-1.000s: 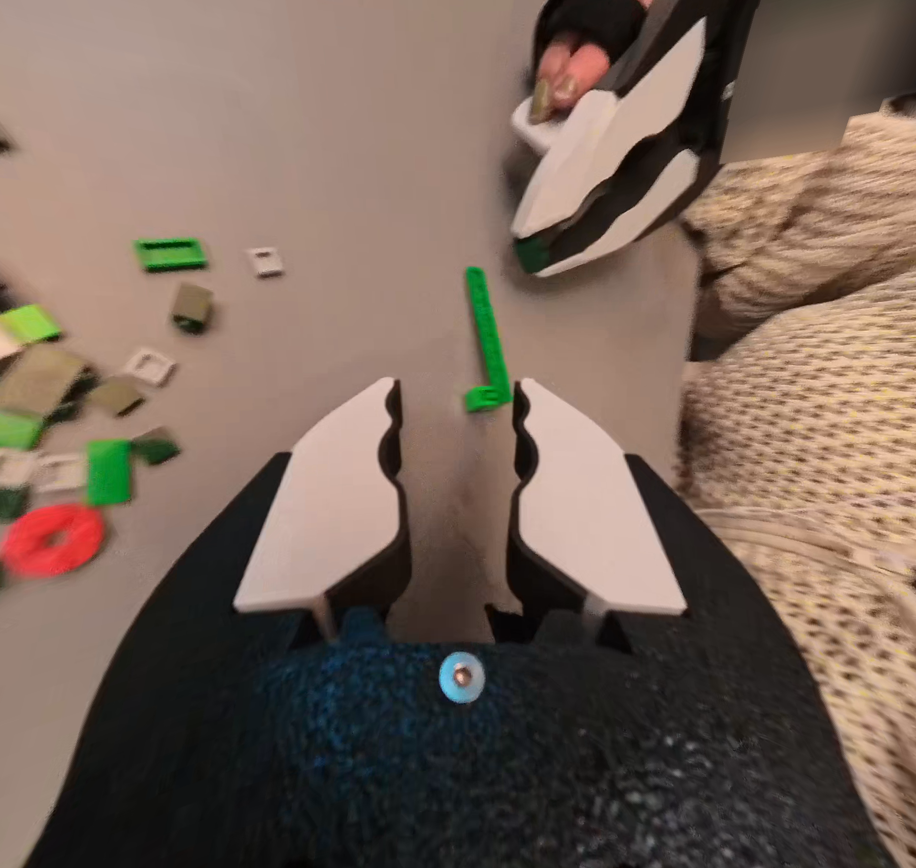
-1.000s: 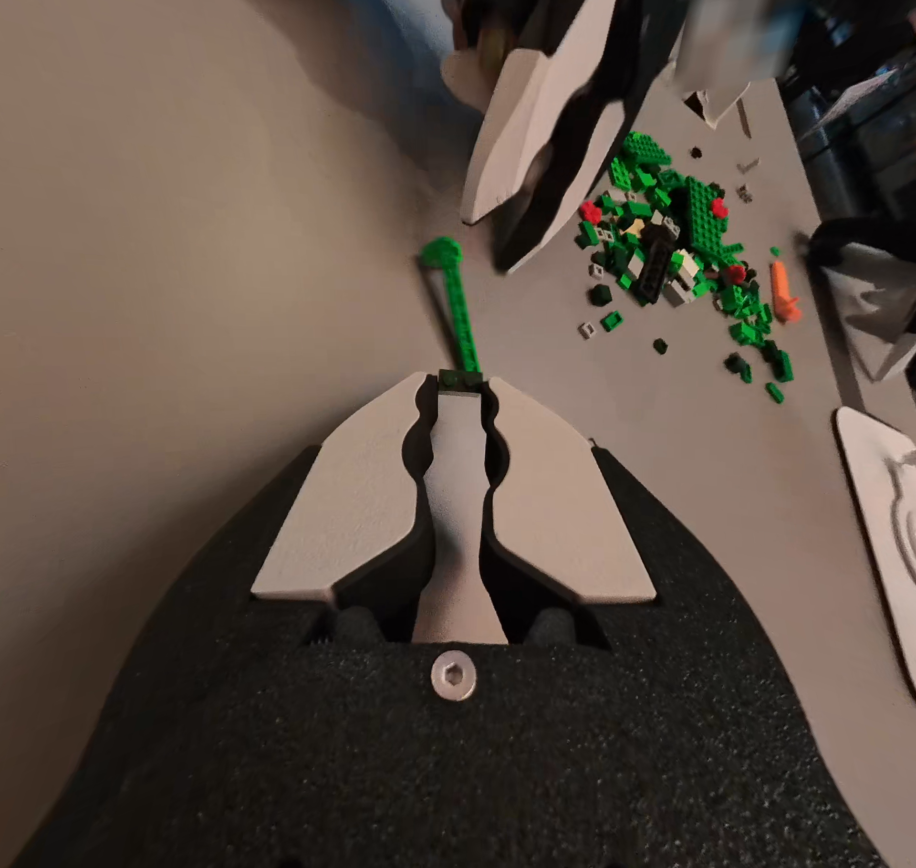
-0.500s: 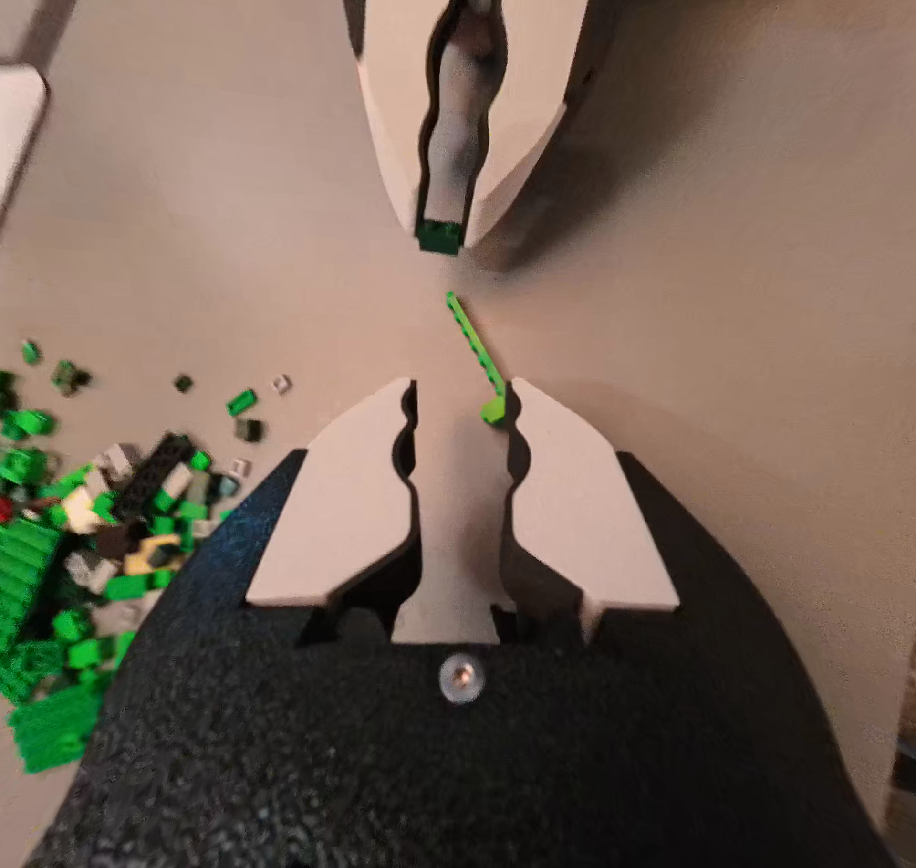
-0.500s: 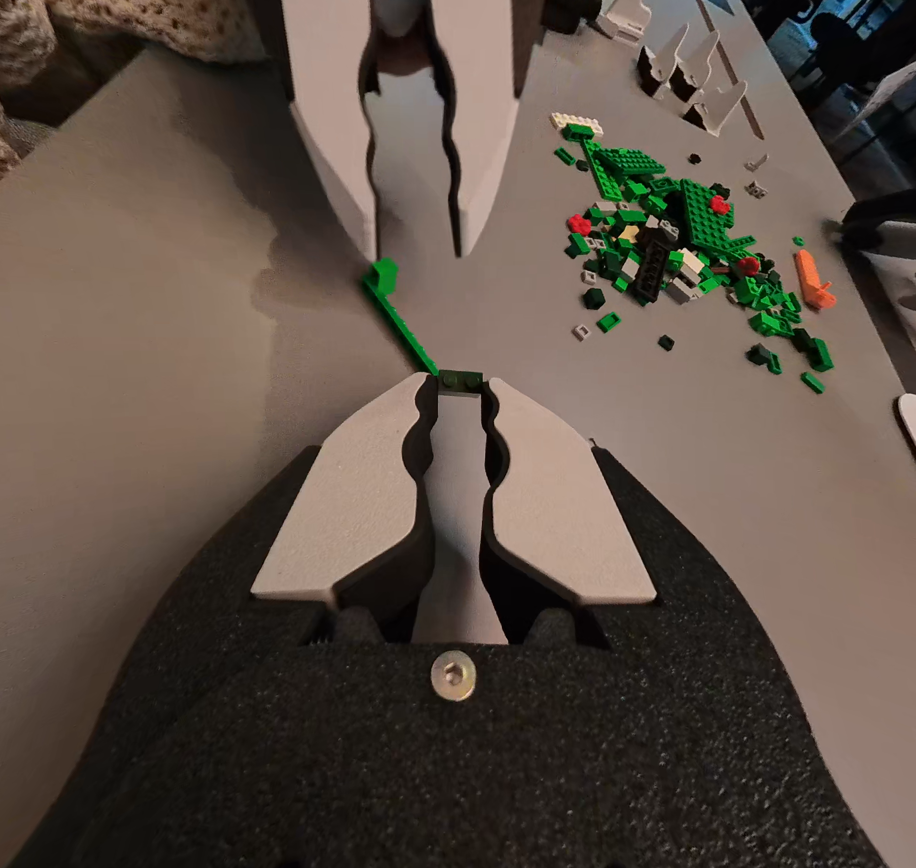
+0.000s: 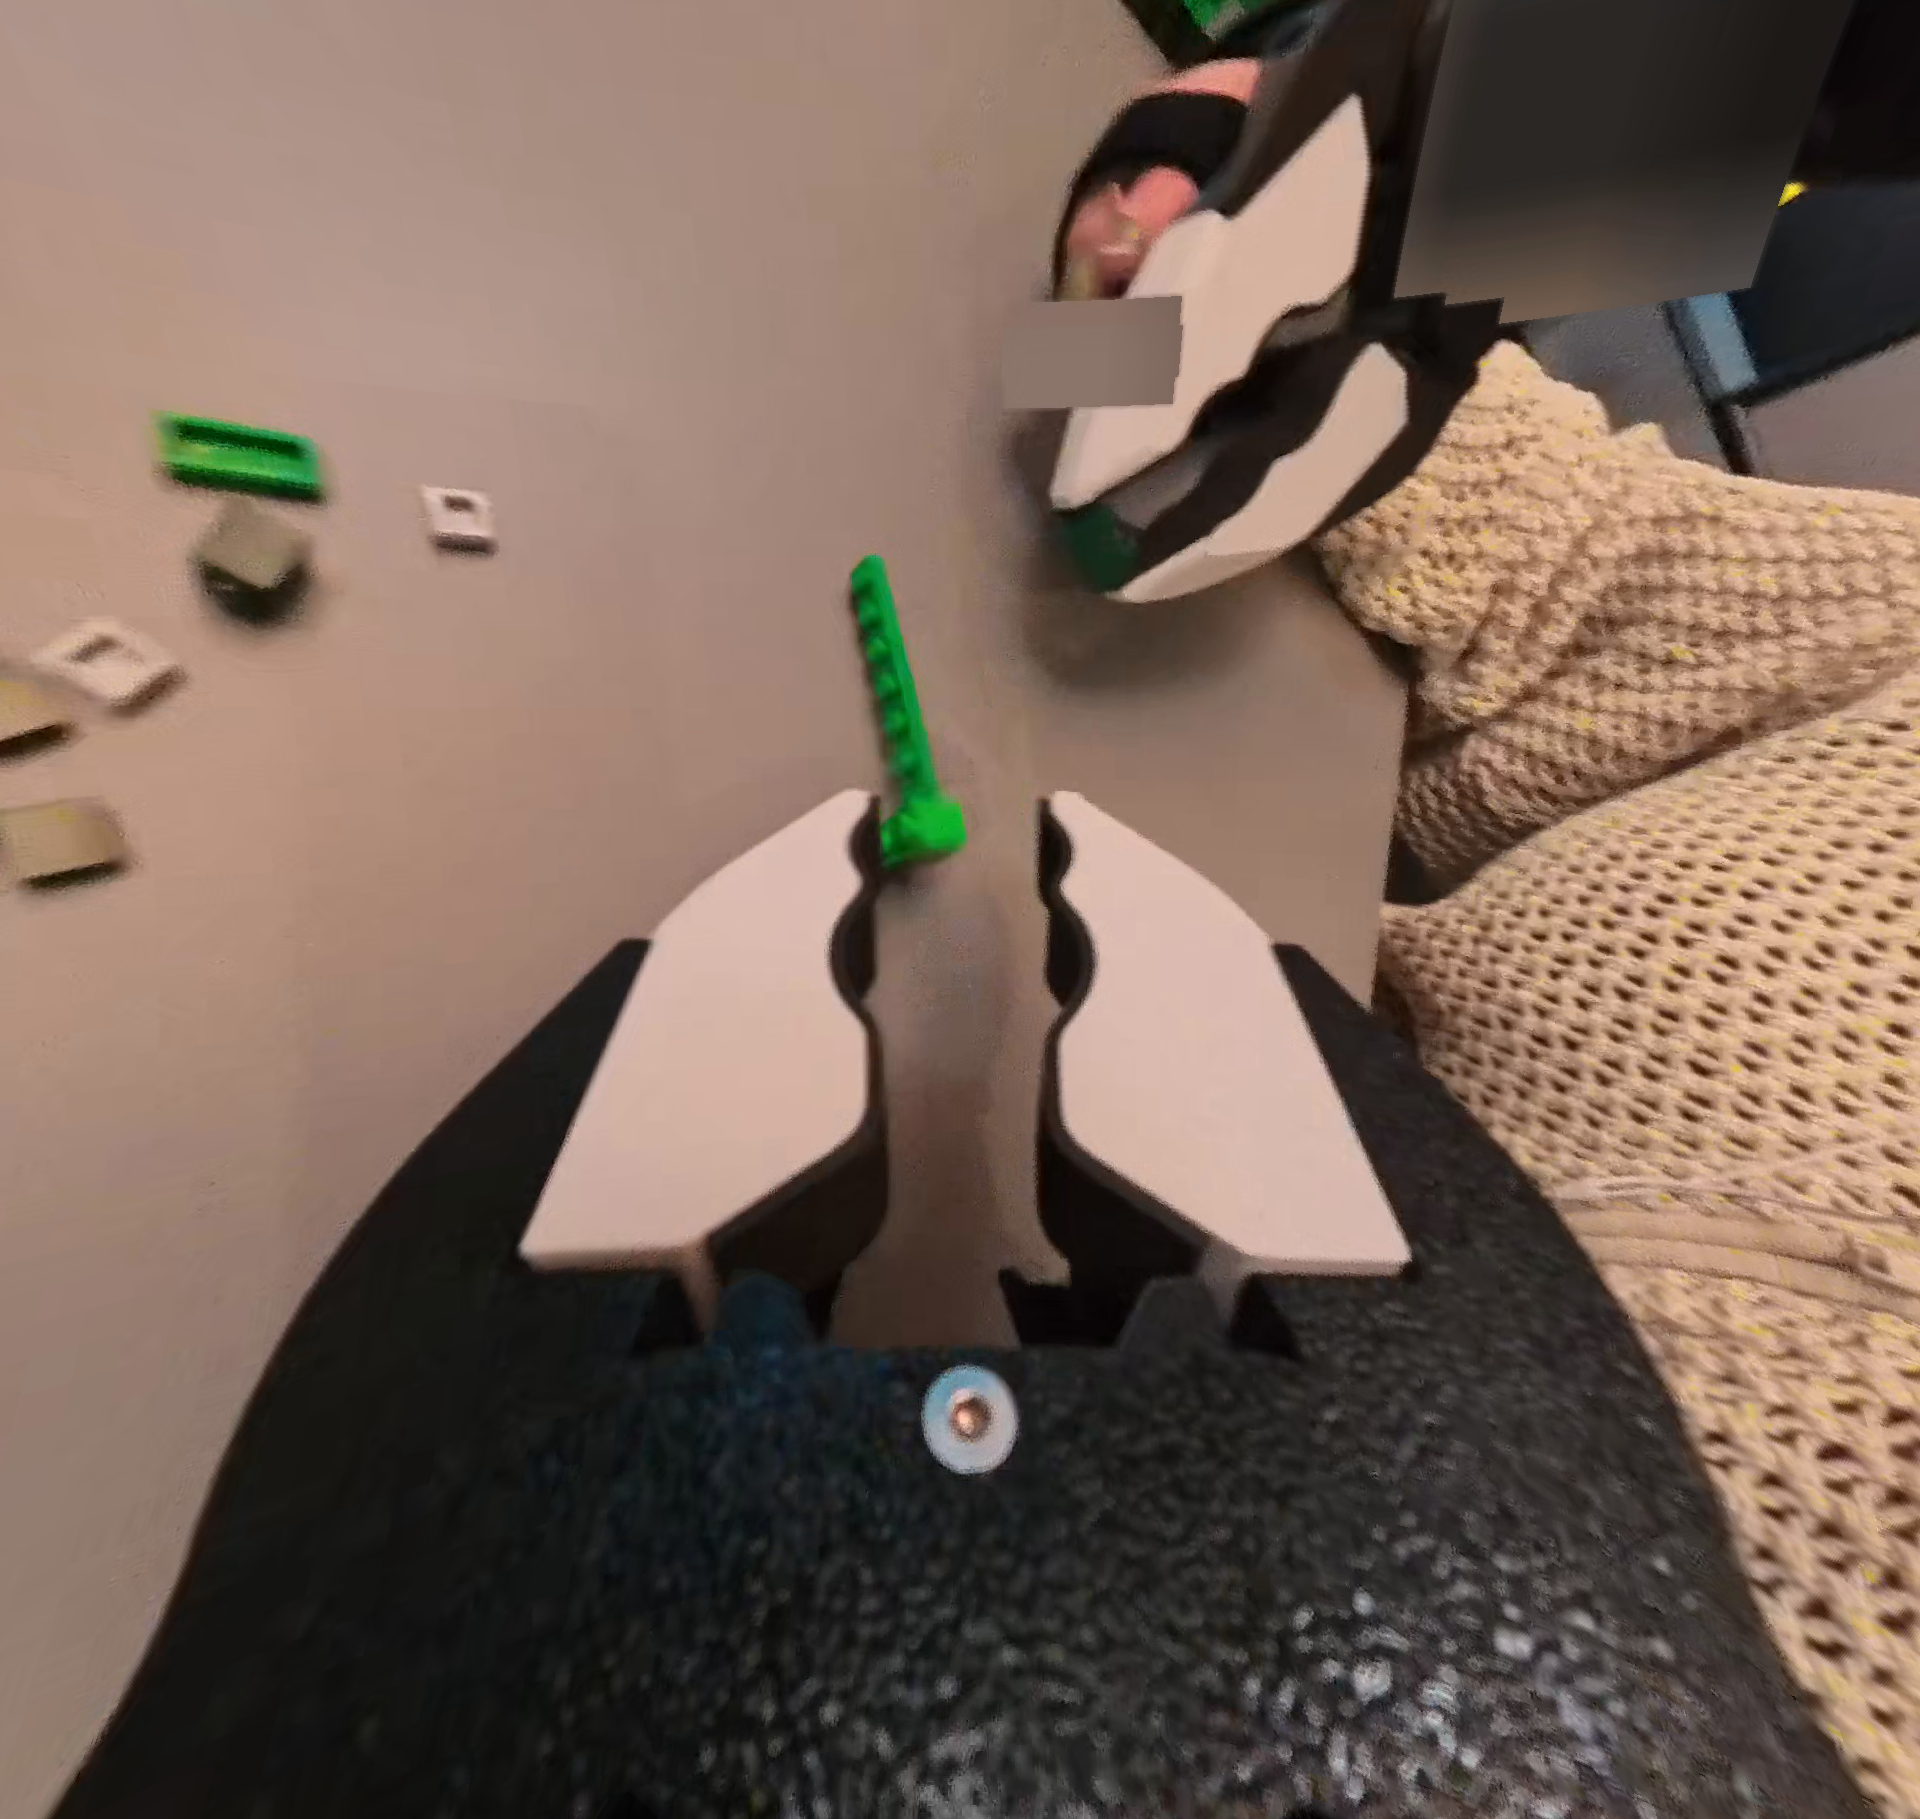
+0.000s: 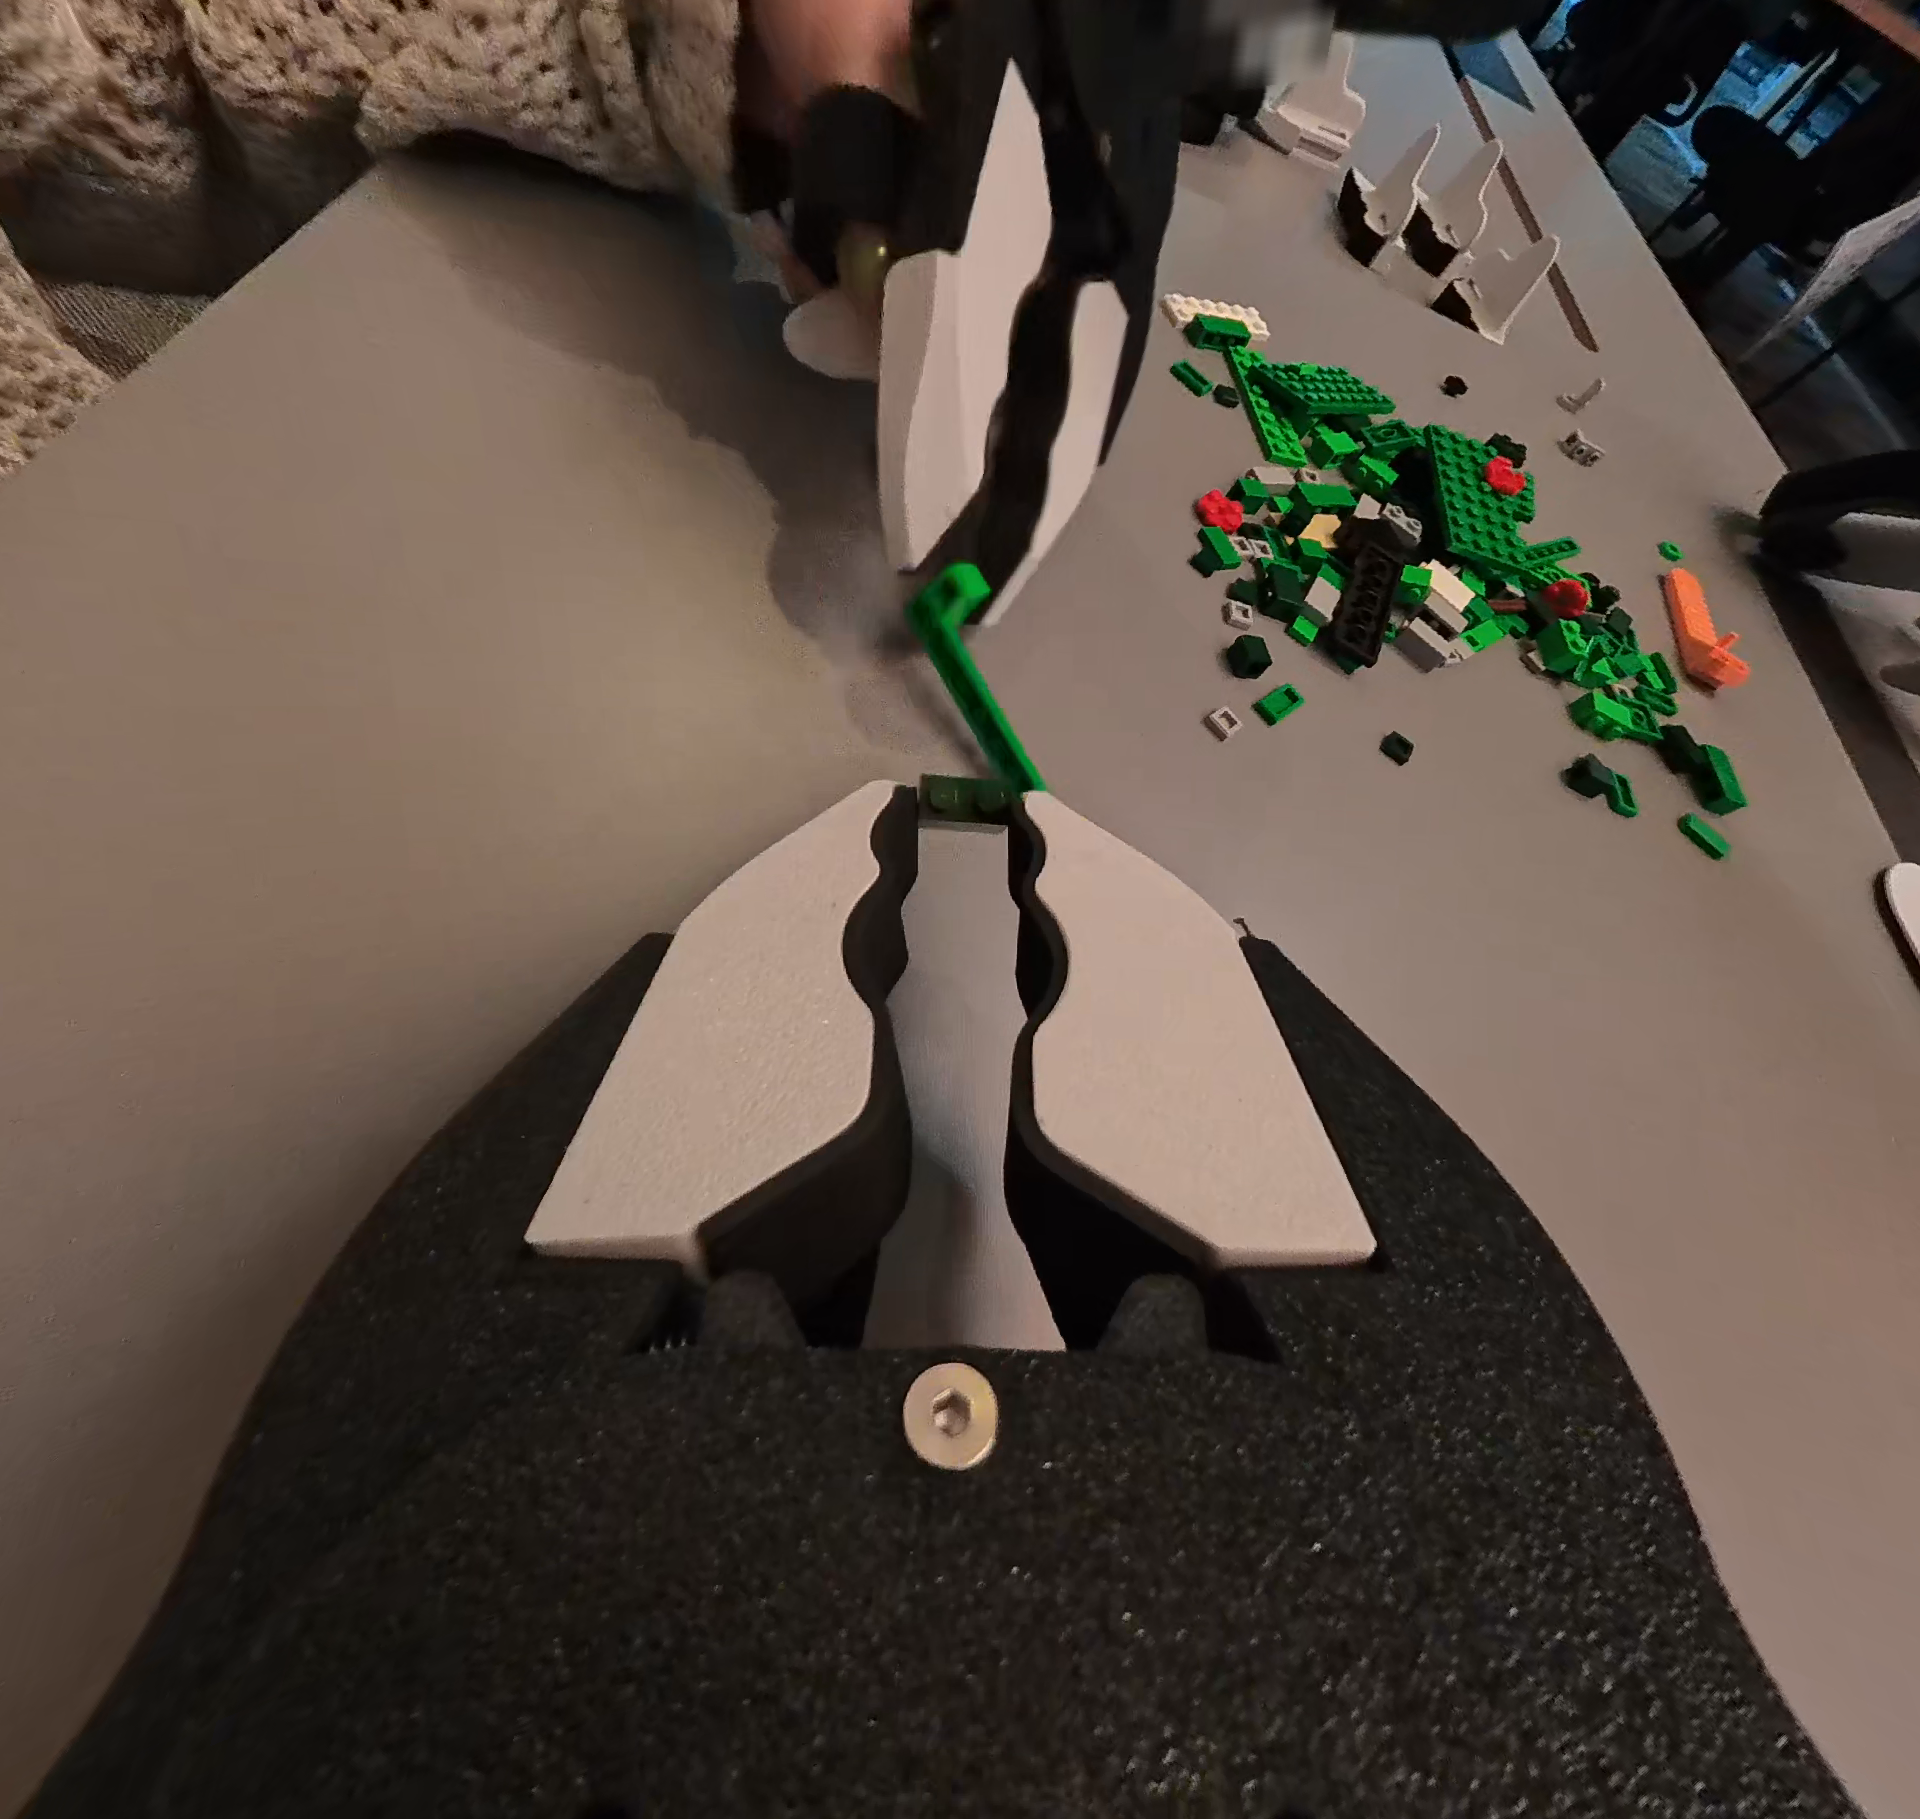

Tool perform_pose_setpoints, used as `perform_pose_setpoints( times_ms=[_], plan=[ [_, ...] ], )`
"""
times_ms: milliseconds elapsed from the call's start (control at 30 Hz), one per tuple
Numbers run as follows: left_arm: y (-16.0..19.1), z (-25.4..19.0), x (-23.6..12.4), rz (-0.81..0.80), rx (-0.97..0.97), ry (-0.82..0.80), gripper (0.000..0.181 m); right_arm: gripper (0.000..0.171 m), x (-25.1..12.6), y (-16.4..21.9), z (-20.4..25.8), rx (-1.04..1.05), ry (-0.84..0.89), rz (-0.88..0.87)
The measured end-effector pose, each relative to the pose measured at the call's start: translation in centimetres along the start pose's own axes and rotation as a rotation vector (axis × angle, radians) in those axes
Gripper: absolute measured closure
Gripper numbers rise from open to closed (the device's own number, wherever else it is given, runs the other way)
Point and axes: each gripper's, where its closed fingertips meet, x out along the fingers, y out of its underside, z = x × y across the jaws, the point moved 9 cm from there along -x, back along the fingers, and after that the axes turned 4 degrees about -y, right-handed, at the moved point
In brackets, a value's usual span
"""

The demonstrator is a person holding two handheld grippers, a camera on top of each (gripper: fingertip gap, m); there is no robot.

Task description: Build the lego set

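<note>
The left claw (image 5: 956, 813) is spread, with bare grey counter (image 5: 520, 211) showing between its two white fingers. A long bright green lego strip (image 5: 894, 709) lies flat on the counter just ahead of it. The strip's short angled end (image 5: 920, 834) sits inside the mouth of the claw, close against the inner edge of one fingertip; contact there cannot be confirmed.

The right claw (image 6: 966, 798) is pressed onto a small dark green lego plate (image 6: 964, 795), which is pinched at the very tips with its studs facing up. In the right wrist view the far end of the green strip runs up to the tip of one finger, right beside the held plate. In the left wrist view the right claw appears farther off, tilted down toward the counter, the dark green plate (image 5: 1096, 543) at its tips and clear of the strip's far end.

The main pile of loose lego pieces (image 6: 1434, 543) (green, white, black, some red) lies on the counter well apart from both claws. An orange tool (image 6: 1704, 631) rests beside that pile. A cream knitted sleeve (image 5: 1610, 834) hangs past the counter edge.
</note>
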Motion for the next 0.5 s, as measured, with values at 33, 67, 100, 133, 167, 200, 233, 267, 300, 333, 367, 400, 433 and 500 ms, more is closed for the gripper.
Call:
perform_pose_setpoints(
  times_ms=[33, 67, 100, 133, 167, 200, 233, 267, 300, 333, 367, 400, 433, 500],
  plan=[
    [-0.1, 0.1, -0.4, -0.012, 0.000, -0.033, 0.140, 0.155, -0.1, 0.0, 0.0, -0.001, 0.002, 0.002],
    [-0.3, 0.2, -0.8, -0.023, 0.012, -0.079, 0.134, 0.155, -0.1, 0.1, 0.0, -0.003, 0.004, 0.004],
    [-0.4, 0.2, -1.3, -0.035, 0.034, -0.142, 0.135, 0.155, -0.2, 0.1, 0.0, -0.005, 0.006, 0.003],
    [-0.5, 0.3, -1.8, -0.048, 0.066, -0.215, 0.136, 0.155, -0.3, 0.1, 0.0, -0.006, 0.006, -0.003],
    [-0.6, 0.2, -2.2, -0.070, 0.119, -0.279, 0.136, 0.155, -0.3, 0.1, -0.1, -0.005, 0.008, -0.011],
    [-0.6, -0.3, -2.6, -0.096, 0.185, -0.325, 0.137, 0.155, -0.4, 0.1, -0.1, -0.005, 0.010, -0.018],
    [-0.6, -0.9, -2.7, -0.120, 0.257, -0.358, 0.138, 0.155, -0.4, 0.1, -0.1, -0.008, 0.011, -0.024],
    [-0.4, -1.7, -2.5, -0.131, 0.334, -0.383, 0.139, 0.155, -0.5, 0.1, -0.1, -0.013, 0.013, -0.030],
    [-0.2, -2.5, -2.0, -0.116, 0.408, -0.422, 0.141, 0.155, -0.5, 0.1, -0.1, -0.019, 0.015, -0.033],
    [0.2, -3.2, -1.5, -0.080, 0.495, -0.475, 0.145, 0.155, -0.5, 0.2, 0.0, -0.026, 0.016, -0.036],
    [0.7, -3.8, -0.8, -0.042, 0.597, -0.546, 0.148, 0.155, -0.6, 0.2, 0.0, -0.033, 0.015, -0.038],
    [1.0, -4.3, -0.3, -0.009, 0.705, -0.627, 0.152, 0.155, -0.6, 0.2, 0.0, -0.040, 0.014, -0.039],
    [1.3, -4.7, 0.2, 0.012, 0.805, -0.698, 0.156, 0.155, -0.6, 0.2, 0.1, -0.045, 0.012, -0.039],
    [1.5, -5.0, 0.8, 0.037, 0.885, -0.792, 0.163, 0.155, -0.6, 0.2, 0.1, -0.051, 0.004, -0.043]
  ],
)
